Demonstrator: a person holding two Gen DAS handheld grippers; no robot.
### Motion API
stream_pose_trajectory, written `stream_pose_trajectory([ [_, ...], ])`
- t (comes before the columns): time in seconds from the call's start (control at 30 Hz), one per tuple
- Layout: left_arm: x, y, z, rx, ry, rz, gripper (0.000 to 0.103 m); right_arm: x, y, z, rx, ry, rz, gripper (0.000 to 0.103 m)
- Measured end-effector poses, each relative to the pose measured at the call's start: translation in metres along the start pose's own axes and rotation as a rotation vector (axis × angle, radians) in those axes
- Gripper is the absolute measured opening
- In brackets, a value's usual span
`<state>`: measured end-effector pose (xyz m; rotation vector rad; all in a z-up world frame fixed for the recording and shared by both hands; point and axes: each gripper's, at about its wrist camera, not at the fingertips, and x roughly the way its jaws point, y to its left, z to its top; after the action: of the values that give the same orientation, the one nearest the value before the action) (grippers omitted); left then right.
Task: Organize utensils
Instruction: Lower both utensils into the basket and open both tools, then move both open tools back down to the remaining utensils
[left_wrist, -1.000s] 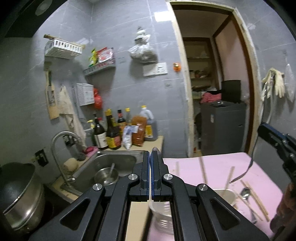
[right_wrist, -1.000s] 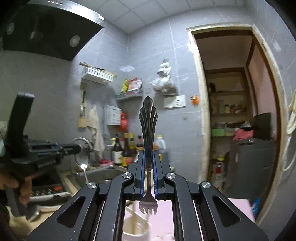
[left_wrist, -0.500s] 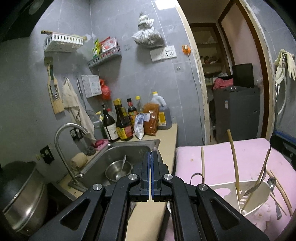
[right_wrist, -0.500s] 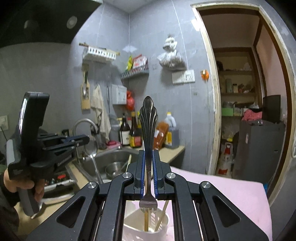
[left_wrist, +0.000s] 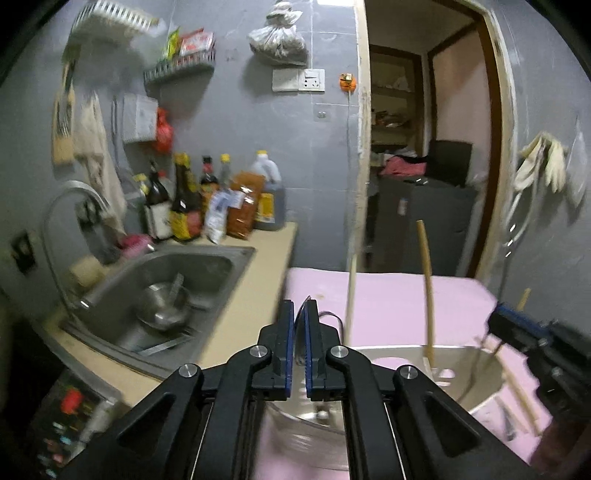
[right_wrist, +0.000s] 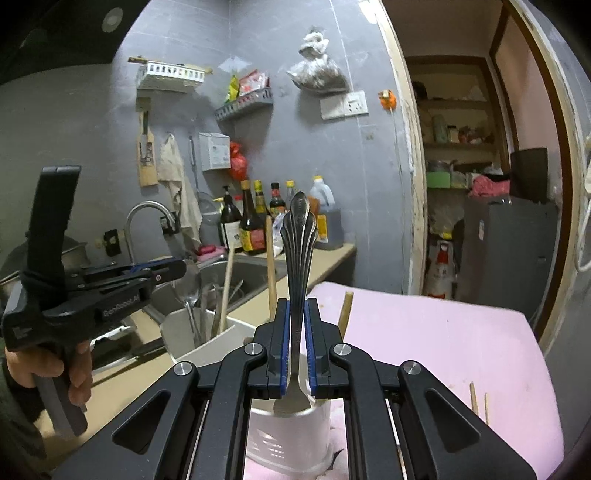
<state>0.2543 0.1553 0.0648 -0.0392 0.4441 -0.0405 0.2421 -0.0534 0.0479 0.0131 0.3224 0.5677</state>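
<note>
The fork (right_wrist: 298, 258) stands upright between the blue pads of the right gripper (right_wrist: 297, 339), clamped by its stem, its fanned ornate handle end pointing up and its head hanging down just over the mouth of the white utensil holder (right_wrist: 288, 435). The holder sits on the pink mat (right_wrist: 424, 332) near the mat's left edge, beside the beige counter (right_wrist: 147, 369). In its far compartment (the one toward the sink) stand a steel spoon (right_wrist: 190, 291) and wooden chopsticks (right_wrist: 271, 266), all leaning on the rim; another chopstick tip (right_wrist: 346, 310) rises just right of the gripper. Two loose chopsticks (right_wrist: 476, 406) lie near the mat's right edge.

The left gripper (left_wrist: 299, 343) hangs over the holder's left rim (left_wrist: 391, 350) with its pads together and no utensil visible between them. From the right wrist view it appears at the left, held by a hand (right_wrist: 48, 373) around its grip, its tips next to the spoon's bowl.

Beyond the counter is the steel sink (left_wrist: 159, 288) with a bowl (left_wrist: 162, 306) in it and a curved tap (left_wrist: 70, 229) at its left edge. Sauce bottles (left_wrist: 184, 206) and an oil jug (left_wrist: 269, 199) crowd the counter's back edge against the grey tiled wall, and an open doorway (left_wrist: 424, 147) lies to the right.
</note>
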Motion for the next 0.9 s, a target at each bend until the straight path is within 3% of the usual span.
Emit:
stream_pose_trajectory([
  [0.2,-0.005,0.002,0.002,-0.048,0.009,-0.09,0.006,0.003,-0.003,-0.006,0.013,0.026,0.012,0.007],
  [0.33,-0.012,-0.002,0.004,-0.05,-0.003,-0.111,0.007,-0.004,-0.004,-0.004,0.017,0.001,0.024,0.008],
  [0.43,-0.017,-0.005,0.005,-0.072,-0.017,-0.138,0.018,-0.011,-0.002,-0.001,0.0,-0.032,0.024,0.013],
  [0.5,-0.023,-0.006,0.006,-0.094,-0.041,-0.162,0.024,-0.019,-0.001,0.001,-0.008,-0.063,0.021,0.023],
  [0.63,-0.034,-0.013,0.009,-0.126,-0.091,-0.198,0.034,-0.037,-0.002,0.007,-0.049,-0.137,-0.017,0.027],
  [0.9,-0.057,-0.038,0.017,-0.164,-0.181,-0.246,0.068,-0.081,-0.02,0.018,-0.085,-0.287,-0.133,0.074],
])
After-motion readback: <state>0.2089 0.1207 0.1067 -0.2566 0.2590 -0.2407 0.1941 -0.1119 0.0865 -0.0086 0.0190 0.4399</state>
